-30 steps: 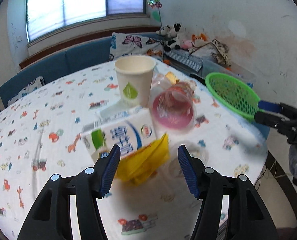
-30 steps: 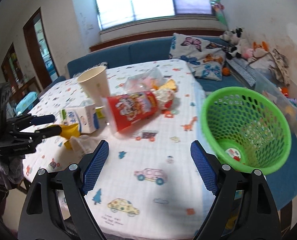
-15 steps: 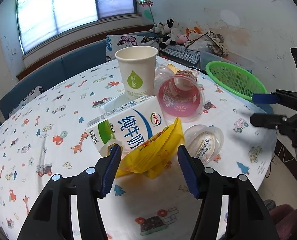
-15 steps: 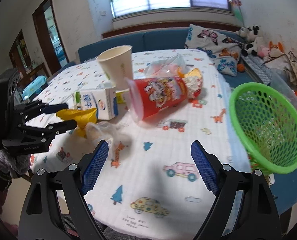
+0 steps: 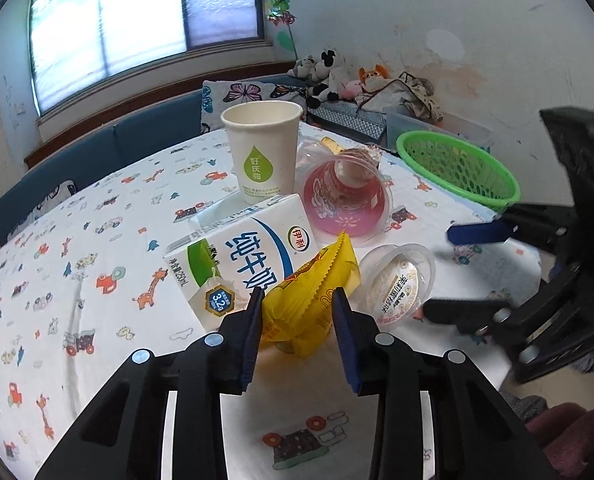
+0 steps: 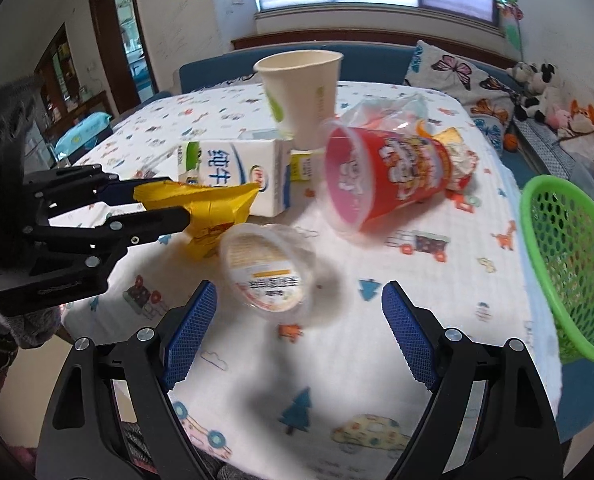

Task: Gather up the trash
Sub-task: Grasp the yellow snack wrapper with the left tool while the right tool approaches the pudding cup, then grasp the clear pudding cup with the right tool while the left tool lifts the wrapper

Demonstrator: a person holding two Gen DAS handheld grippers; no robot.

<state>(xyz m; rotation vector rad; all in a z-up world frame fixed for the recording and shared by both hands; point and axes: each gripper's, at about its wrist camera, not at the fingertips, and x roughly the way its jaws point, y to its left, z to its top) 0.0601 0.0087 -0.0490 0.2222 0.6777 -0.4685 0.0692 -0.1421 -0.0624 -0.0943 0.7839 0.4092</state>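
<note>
A yellow snack wrapper (image 5: 311,300) lies in front of a white milk carton (image 5: 241,258). My left gripper (image 5: 297,304) has its jaws closed in around the wrapper's near end, touching both sides; it also shows in the right wrist view (image 6: 157,208) gripping the wrapper (image 6: 209,208). A clear plastic cup (image 6: 269,268) lies on its side just ahead of my open, empty right gripper (image 6: 297,300). A red cup (image 6: 381,176) lies tipped over. A paper cup (image 5: 263,152) stands upright behind the carton. A green basket (image 6: 569,256) sits at the table's right edge.
The table (image 5: 77,240) has a cartoon-print cloth. A crumpled clear bag (image 6: 381,110) lies behind the red cup. A blue sofa (image 5: 97,152) with a butterfly pillow (image 6: 457,76) and stuffed toys (image 5: 325,72) runs behind the table.
My left gripper has moved forward and narrowed its jaws onto the yellow wrapper. My right gripper has moved left, toward the clear plastic cup, still wide open.
</note>
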